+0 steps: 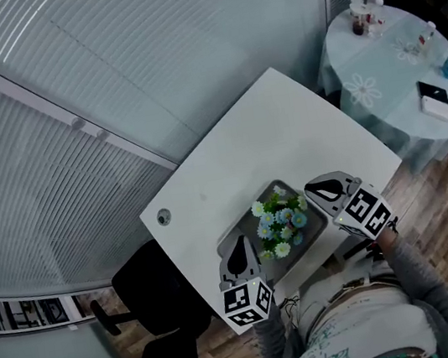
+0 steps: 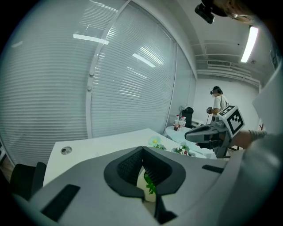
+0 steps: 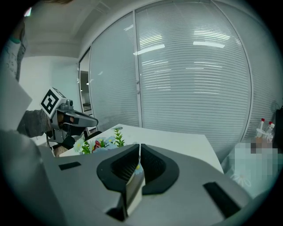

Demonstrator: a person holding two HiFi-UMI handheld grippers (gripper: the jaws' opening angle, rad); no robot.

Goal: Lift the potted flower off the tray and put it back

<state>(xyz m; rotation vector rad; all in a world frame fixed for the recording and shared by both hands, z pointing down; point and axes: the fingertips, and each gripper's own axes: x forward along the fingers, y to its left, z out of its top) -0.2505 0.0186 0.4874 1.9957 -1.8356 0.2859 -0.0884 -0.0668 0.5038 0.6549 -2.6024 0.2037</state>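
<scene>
The potted flower (image 1: 281,222), a bunch of pale blue, white and yellow blooms, stands in a grey tray (image 1: 279,184) near the front edge of the white table (image 1: 258,126). My left gripper (image 1: 238,253) hangs at the tray's left end, and its jaws are shut. My right gripper (image 1: 326,191), also shut, is at the tray's right end. In the left gripper view, the white pot (image 2: 142,184) and a green leaf show just below the shut gripper (image 2: 142,150). In the right gripper view, the tray's pale rim (image 3: 132,192) lies under the shut gripper (image 3: 138,148), with the flowers (image 3: 99,142) to its left.
A round table (image 1: 398,77) with bottles and a box stands at the right. A black chair (image 1: 149,314) sits at the table's left front. Glass walls with blinds (image 1: 106,83) run behind. A cable grommet (image 1: 163,217) marks the table's left corner. A person (image 2: 217,103) stands far off.
</scene>
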